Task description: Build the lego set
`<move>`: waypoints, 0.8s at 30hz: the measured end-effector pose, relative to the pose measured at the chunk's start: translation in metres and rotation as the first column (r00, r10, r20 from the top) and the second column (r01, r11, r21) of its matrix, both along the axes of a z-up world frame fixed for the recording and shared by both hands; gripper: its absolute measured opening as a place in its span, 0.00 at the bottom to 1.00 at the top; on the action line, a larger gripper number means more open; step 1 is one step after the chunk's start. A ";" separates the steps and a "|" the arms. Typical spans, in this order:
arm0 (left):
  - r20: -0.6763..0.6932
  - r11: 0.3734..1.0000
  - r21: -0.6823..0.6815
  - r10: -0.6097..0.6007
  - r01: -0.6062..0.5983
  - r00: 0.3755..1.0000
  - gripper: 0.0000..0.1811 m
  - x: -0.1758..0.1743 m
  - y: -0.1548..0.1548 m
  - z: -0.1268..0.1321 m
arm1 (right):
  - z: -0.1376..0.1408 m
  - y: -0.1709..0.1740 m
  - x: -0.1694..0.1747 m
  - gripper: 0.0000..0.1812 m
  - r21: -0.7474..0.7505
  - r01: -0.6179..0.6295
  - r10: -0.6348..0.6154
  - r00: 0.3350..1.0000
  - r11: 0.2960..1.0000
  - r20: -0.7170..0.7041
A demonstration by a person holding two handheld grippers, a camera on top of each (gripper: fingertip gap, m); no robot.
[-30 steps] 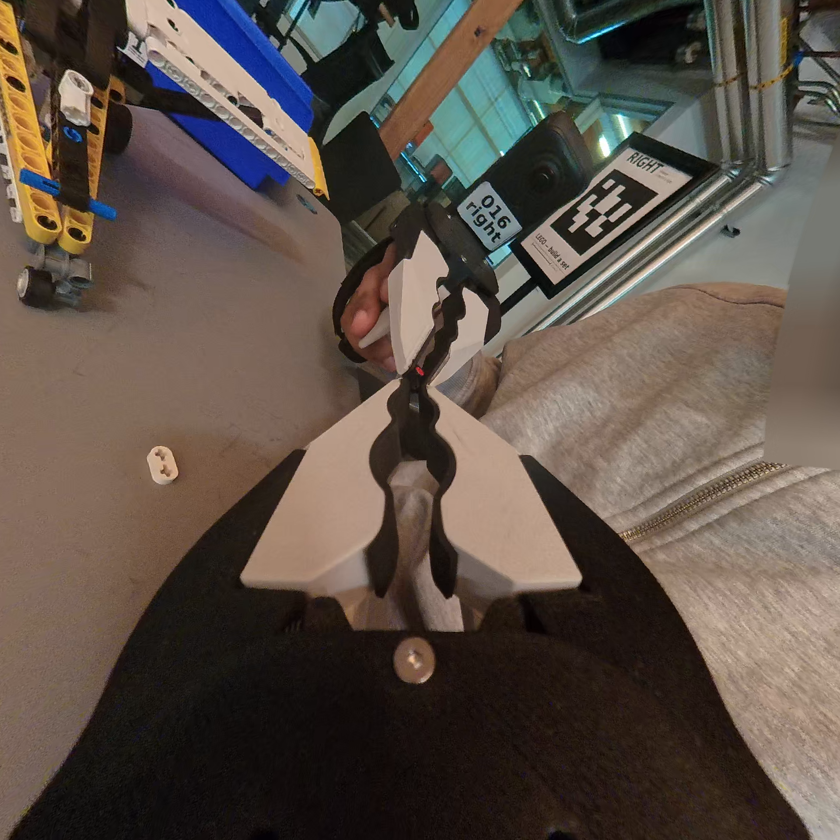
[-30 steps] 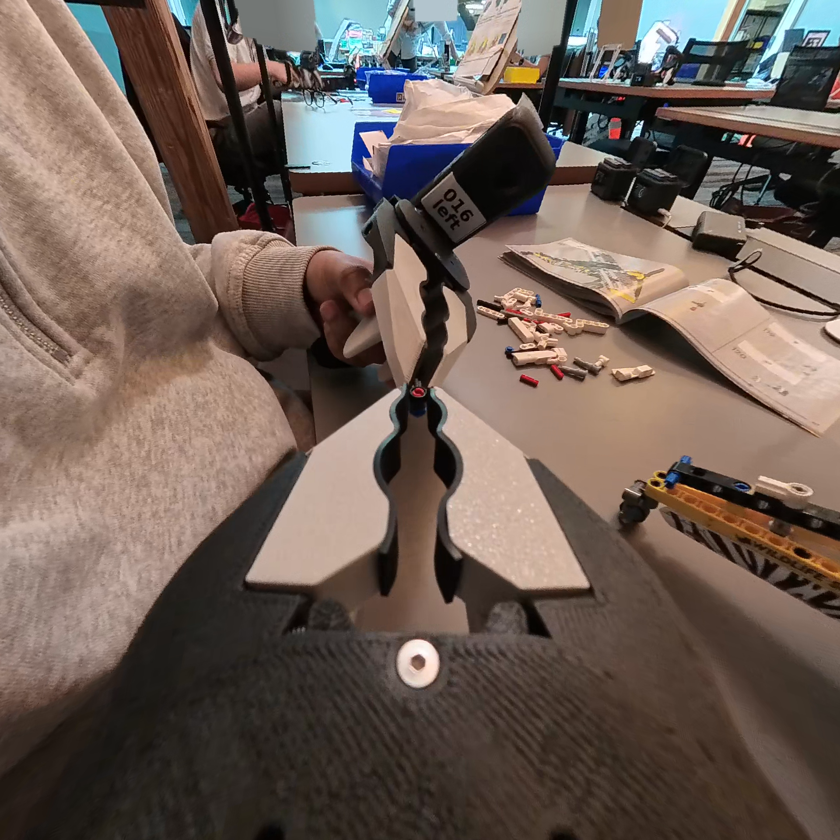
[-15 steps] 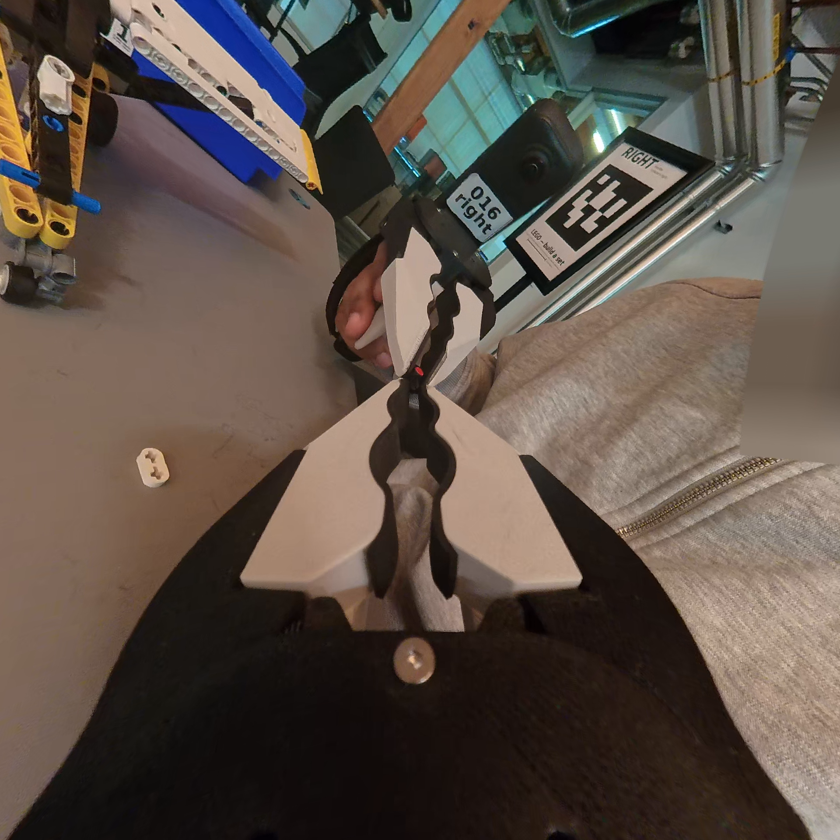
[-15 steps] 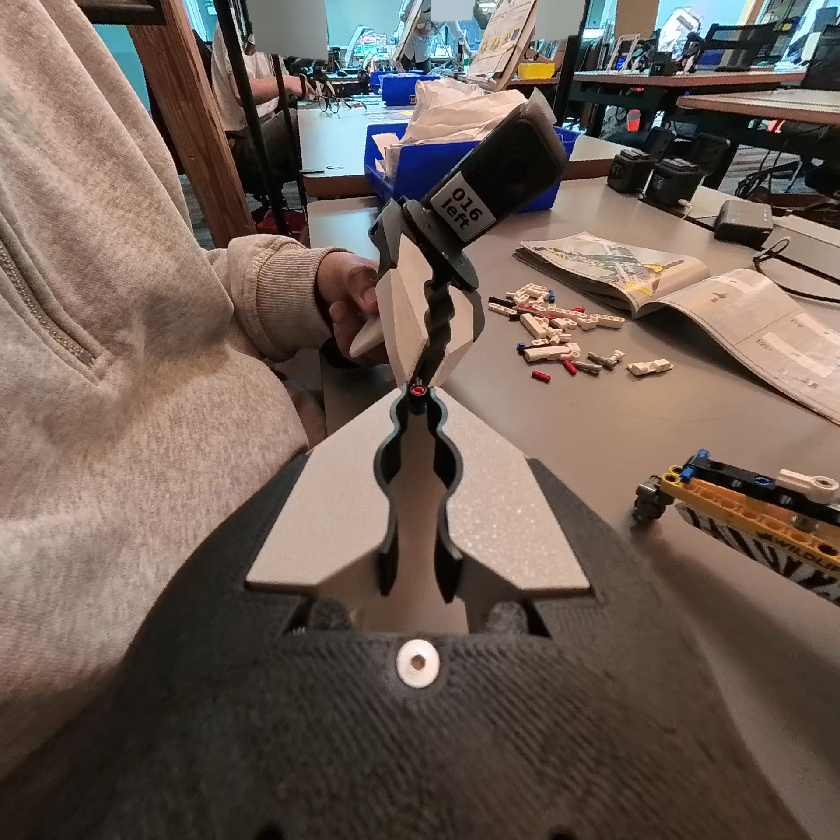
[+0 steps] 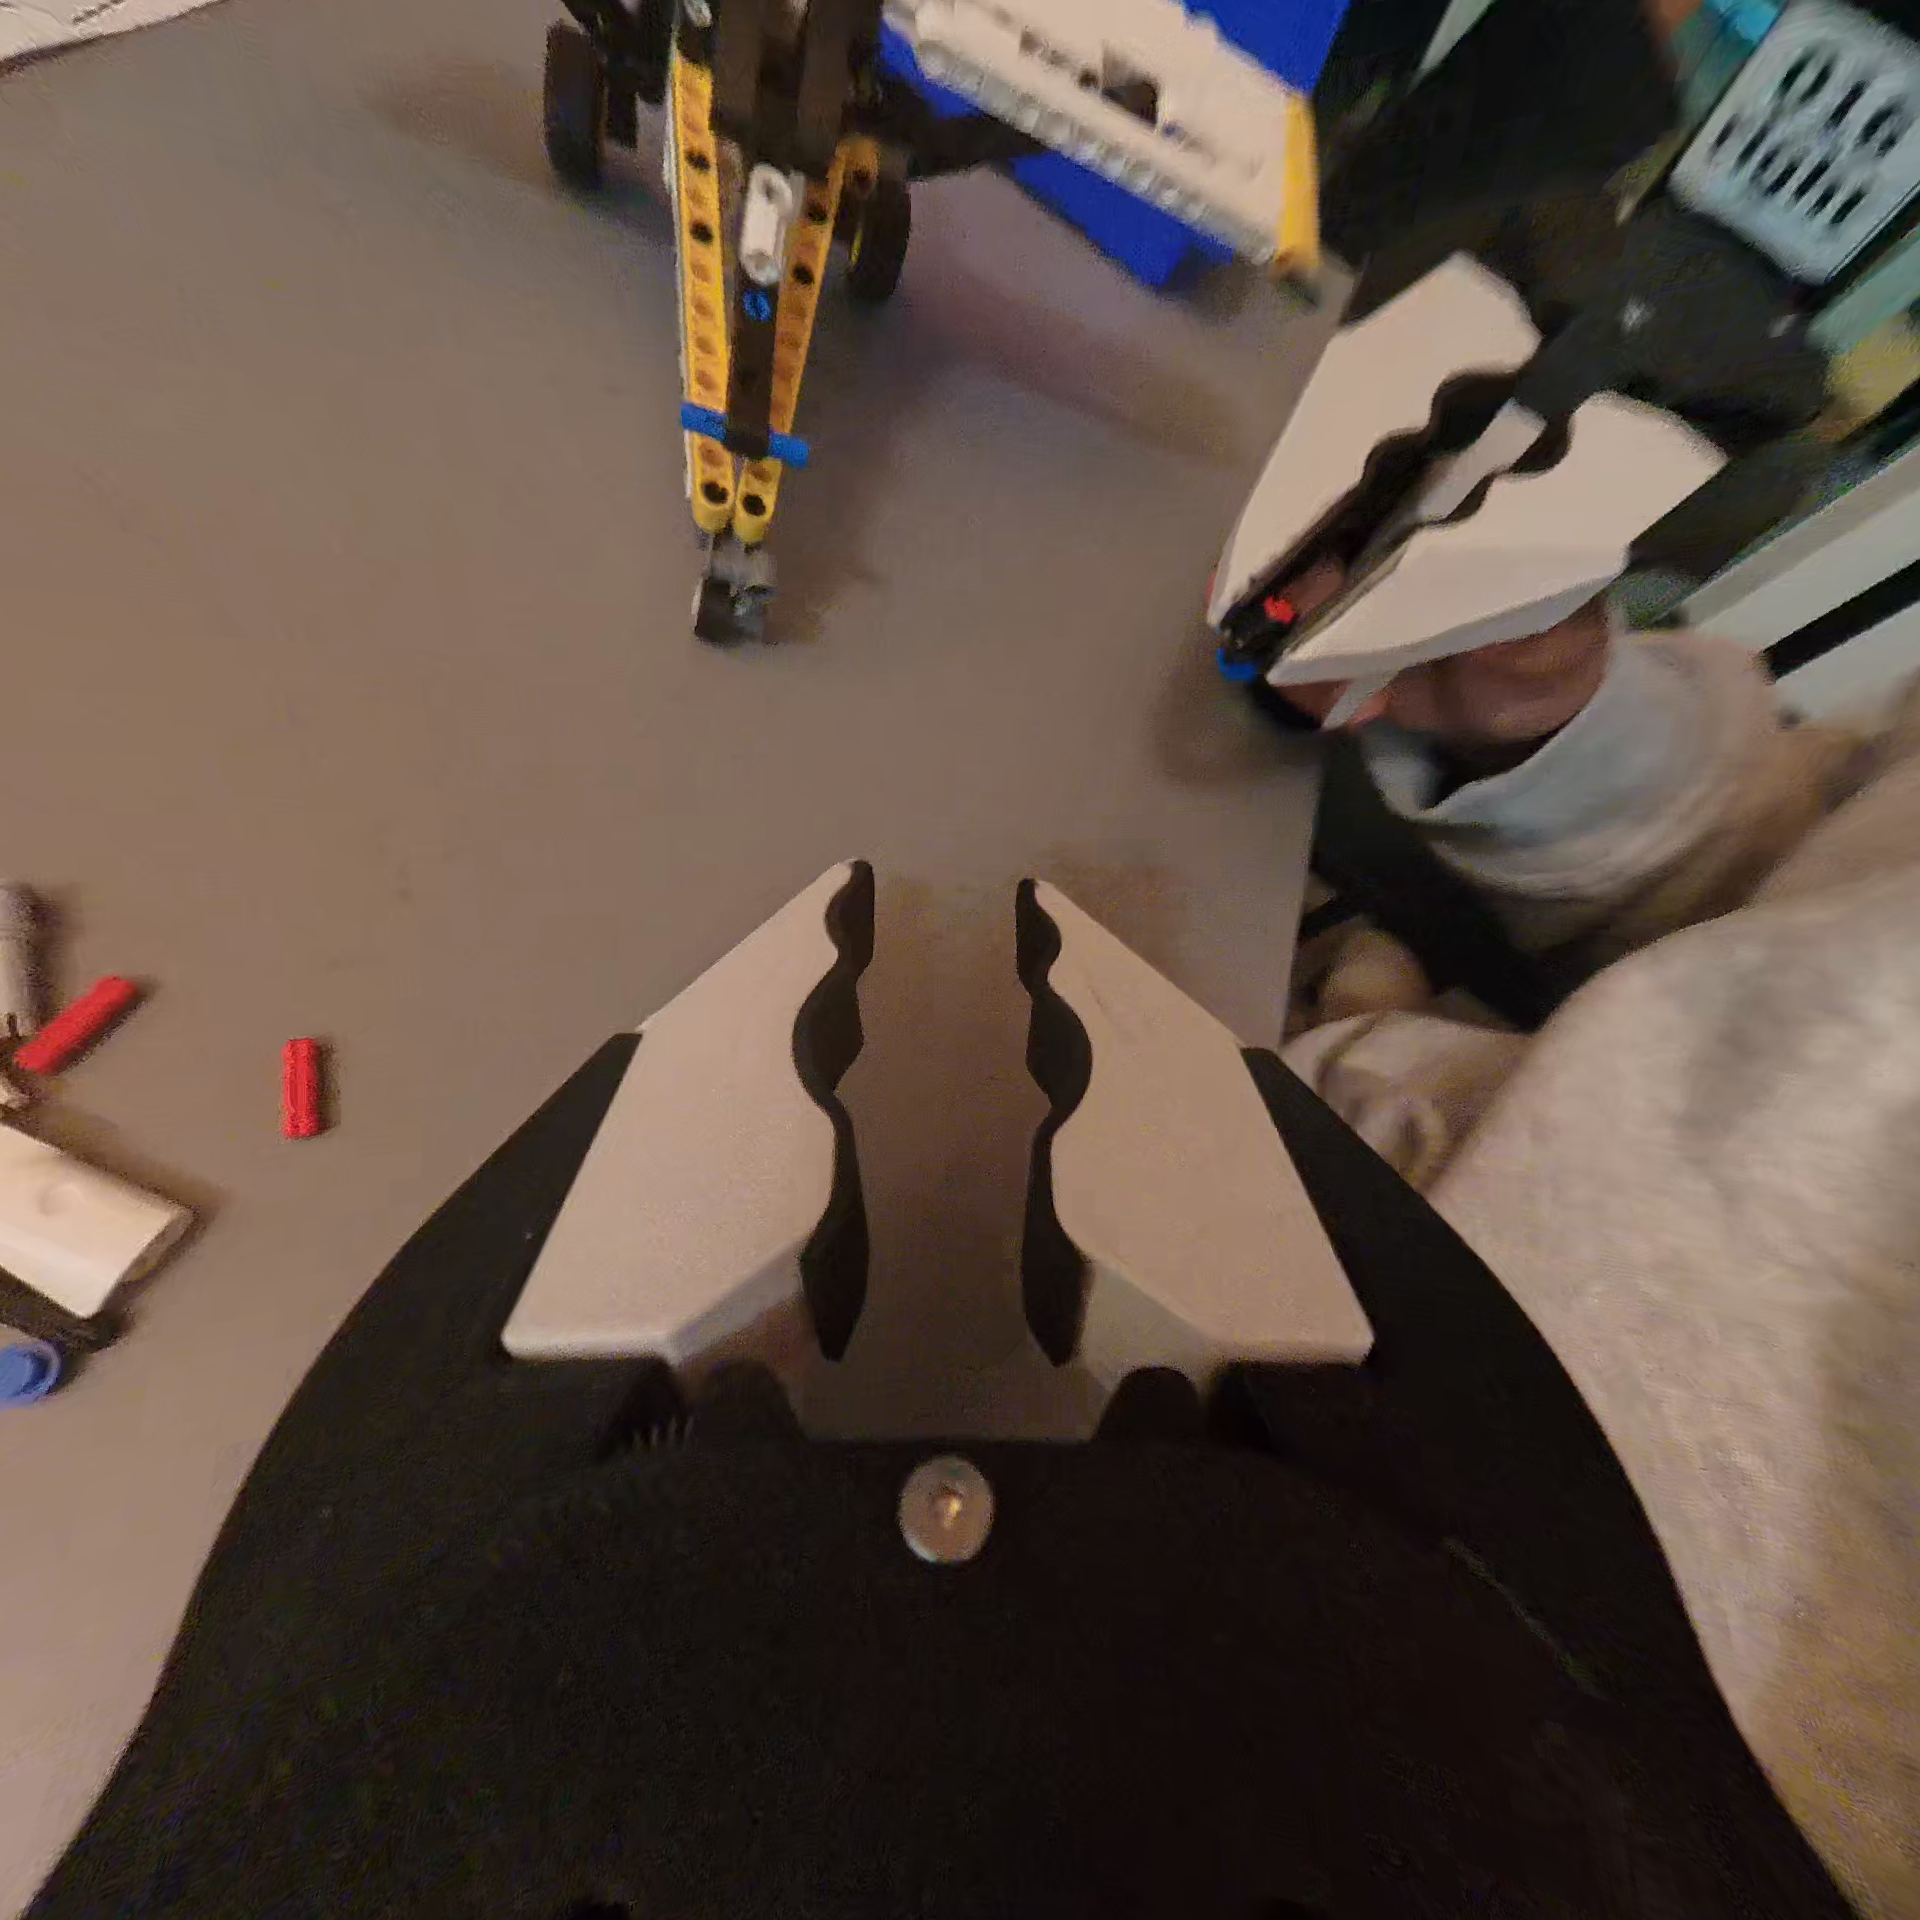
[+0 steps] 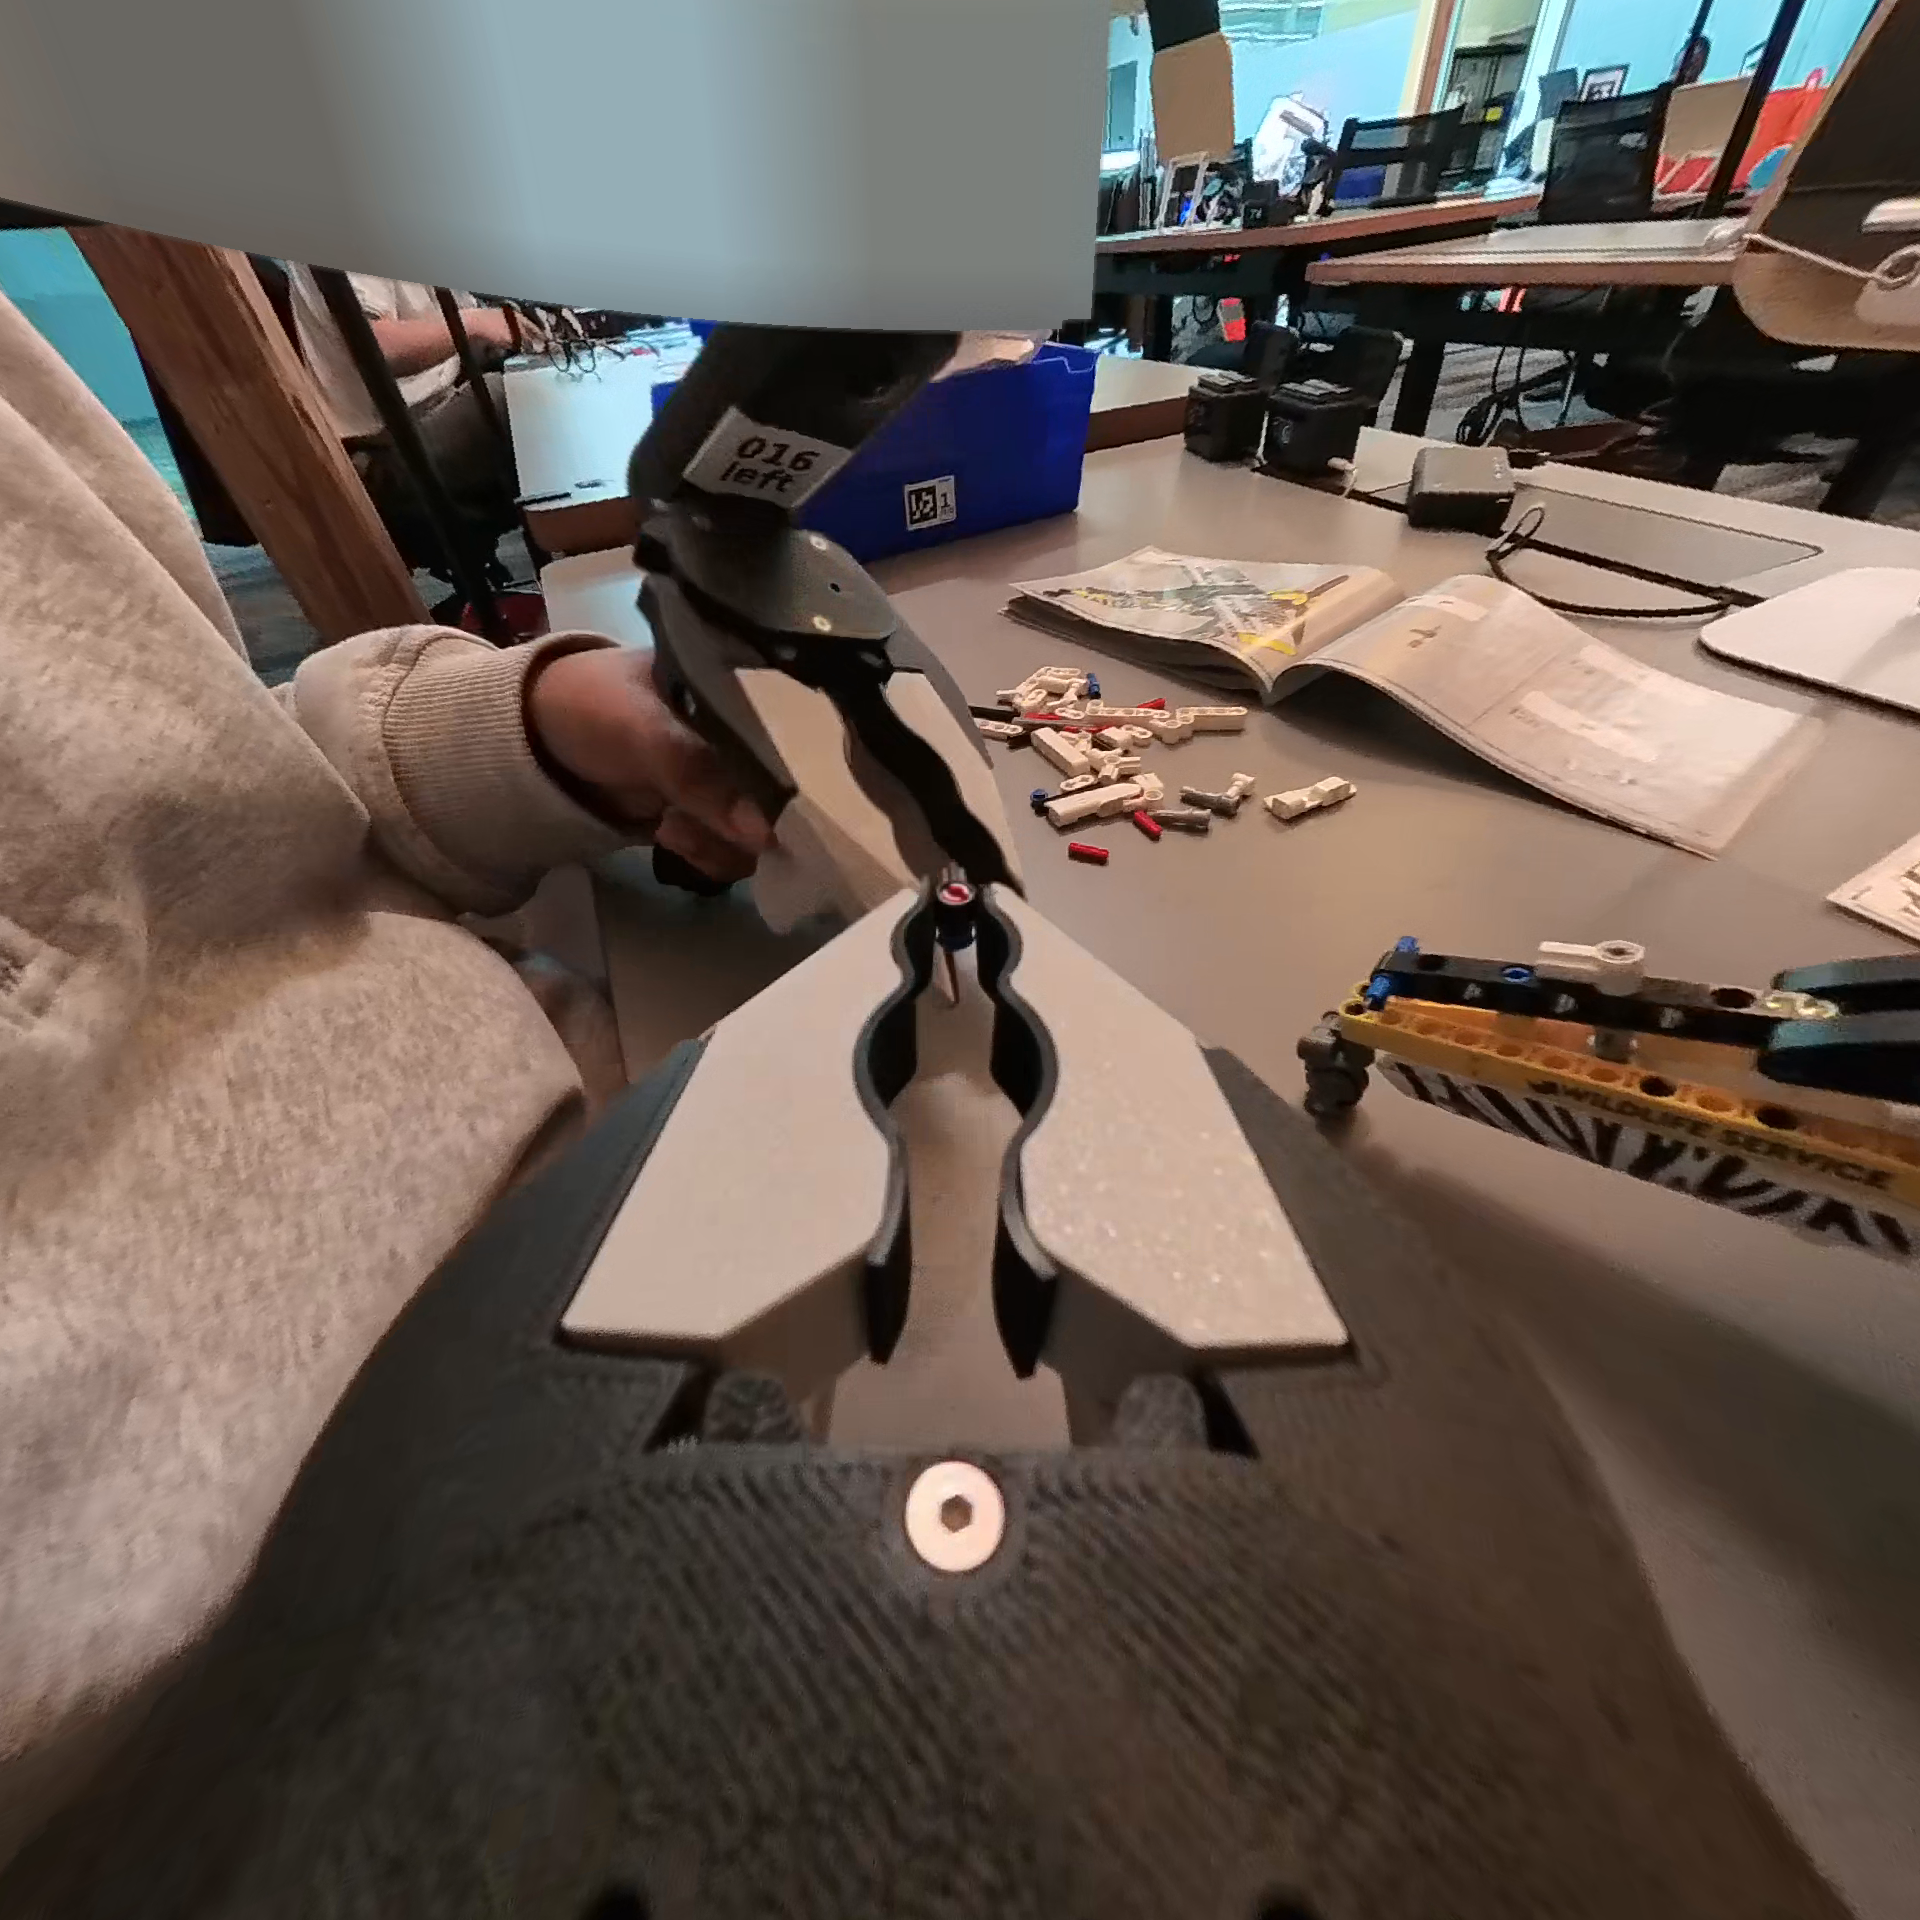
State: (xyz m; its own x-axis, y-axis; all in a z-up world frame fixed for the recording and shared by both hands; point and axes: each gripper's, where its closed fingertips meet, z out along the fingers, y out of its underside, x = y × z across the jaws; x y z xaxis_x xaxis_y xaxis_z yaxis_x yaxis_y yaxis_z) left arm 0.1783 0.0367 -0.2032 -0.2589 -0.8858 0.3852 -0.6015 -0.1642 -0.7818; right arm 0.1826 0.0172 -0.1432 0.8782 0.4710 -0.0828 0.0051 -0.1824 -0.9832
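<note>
My right gripper (image 6: 954,909) is shut on a small blue and red pin piece (image 6: 954,920) at its fingertips. The piece also shows in the left wrist view (image 5: 1262,618), held low over the grey table near its front edge. My left gripper (image 5: 943,883) is open and empty, close above the table. It stands left of the right gripper (image 5: 1247,639) and apart from it. The yellow and black lego model (image 5: 743,312) lies on the table ahead of my left gripper. In the right wrist view the model (image 6: 1621,1049) lies to the right.
Two red pins (image 5: 301,1086) and a white piece (image 5: 73,1231) lie at the left. A pile of loose pieces (image 6: 1122,748), an open instruction booklet (image 6: 1403,665) and a blue bin (image 6: 966,457) sit farther back. The person's grey sleeve (image 6: 416,748) is at the table's near edge. My hands' fingertips stand some 6 cm from each other.
My left gripper let go of the small piece, opened and swung away toward the table and the model. The right gripper kept hold of the piece and came down near the table.
</note>
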 end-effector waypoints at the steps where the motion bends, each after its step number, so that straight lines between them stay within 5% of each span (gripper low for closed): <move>1: -0.016 0.999 0.043 -0.004 0.005 1.000 0.14 0.000 -0.002 -0.004 | -0.001 0.001 0.000 0.03 0.000 0.001 -0.001 1.000 1.000 -0.004; 8: -0.064 0.966 0.255 0.059 -0.041 0.996 0.13 0.008 0.008 -0.019 | 0.002 0.002 0.003 0.03 0.021 0.007 -0.006 0.999 1.000 -0.032; 24: -0.127 0.937 0.346 0.094 -0.045 0.987 0.11 0.009 0.013 -0.031 | 0.003 0.003 0.008 0.03 0.034 0.030 -0.029 0.999 0.999 -0.036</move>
